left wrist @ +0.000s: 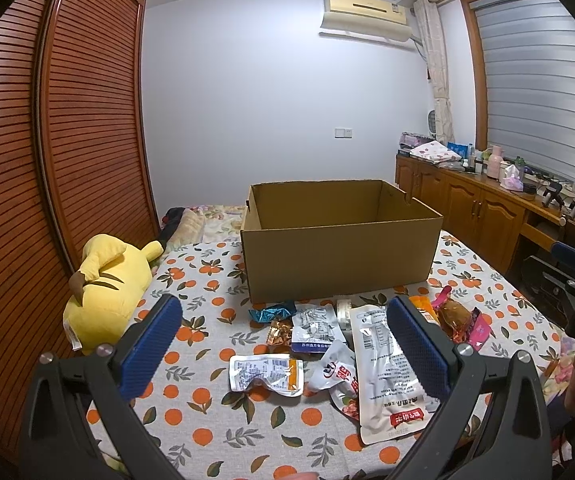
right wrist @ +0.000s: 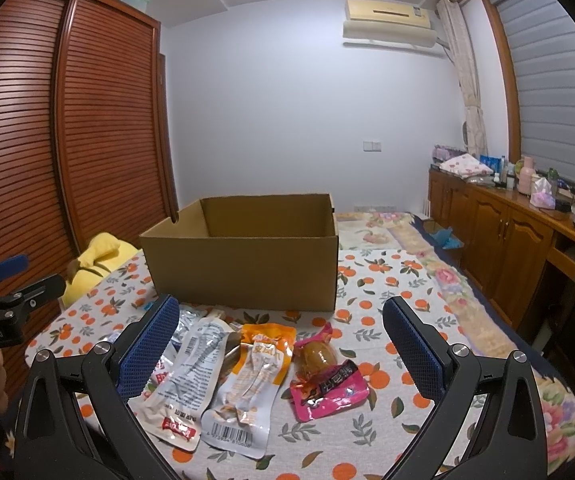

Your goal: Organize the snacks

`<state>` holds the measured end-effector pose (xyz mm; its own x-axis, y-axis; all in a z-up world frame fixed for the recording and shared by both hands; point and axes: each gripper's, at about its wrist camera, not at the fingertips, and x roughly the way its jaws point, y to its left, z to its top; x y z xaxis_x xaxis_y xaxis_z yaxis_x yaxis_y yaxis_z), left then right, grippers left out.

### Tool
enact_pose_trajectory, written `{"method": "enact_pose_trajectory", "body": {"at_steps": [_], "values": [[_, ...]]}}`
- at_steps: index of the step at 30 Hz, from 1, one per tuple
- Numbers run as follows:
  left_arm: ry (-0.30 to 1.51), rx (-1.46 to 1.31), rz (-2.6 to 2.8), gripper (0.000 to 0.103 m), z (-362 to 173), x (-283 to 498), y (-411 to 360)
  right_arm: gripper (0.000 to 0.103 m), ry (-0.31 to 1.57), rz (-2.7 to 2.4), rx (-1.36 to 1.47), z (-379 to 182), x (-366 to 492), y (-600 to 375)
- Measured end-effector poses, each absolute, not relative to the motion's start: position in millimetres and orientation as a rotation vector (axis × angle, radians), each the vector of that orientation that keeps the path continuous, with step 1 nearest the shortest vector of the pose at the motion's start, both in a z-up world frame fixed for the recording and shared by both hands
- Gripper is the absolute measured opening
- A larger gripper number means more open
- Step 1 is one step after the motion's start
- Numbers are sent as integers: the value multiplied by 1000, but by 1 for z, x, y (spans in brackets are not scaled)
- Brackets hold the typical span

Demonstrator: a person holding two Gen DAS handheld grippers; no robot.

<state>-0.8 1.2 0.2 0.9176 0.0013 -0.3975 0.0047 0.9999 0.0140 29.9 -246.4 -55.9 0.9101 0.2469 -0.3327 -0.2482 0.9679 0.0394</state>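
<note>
Fingers of the left gripper (left wrist: 283, 344) and the right gripper (right wrist: 279, 344) are spread wide, holding nothing, above the orange-print cloth (left wrist: 191, 432). The cardboard box (left wrist: 339, 248) stands open on it, upright; what shows of its inside looks bare, though the floor is hidden. Just before the box lie the snacks: a long white packet (left wrist: 383, 364), an orange-and-white packet (right wrist: 253, 380), a pink packet (right wrist: 327, 392), a small blue wrapper (left wrist: 271, 313).
</note>
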Motion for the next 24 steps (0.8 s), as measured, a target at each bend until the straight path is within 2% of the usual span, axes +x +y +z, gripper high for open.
{"method": "enact_pose_trajectory", "body": {"at_steps": [24], "values": [[555, -10, -159, 103, -46, 39, -20, 103, 457, 243, -37, -93, 55, -278]]}}
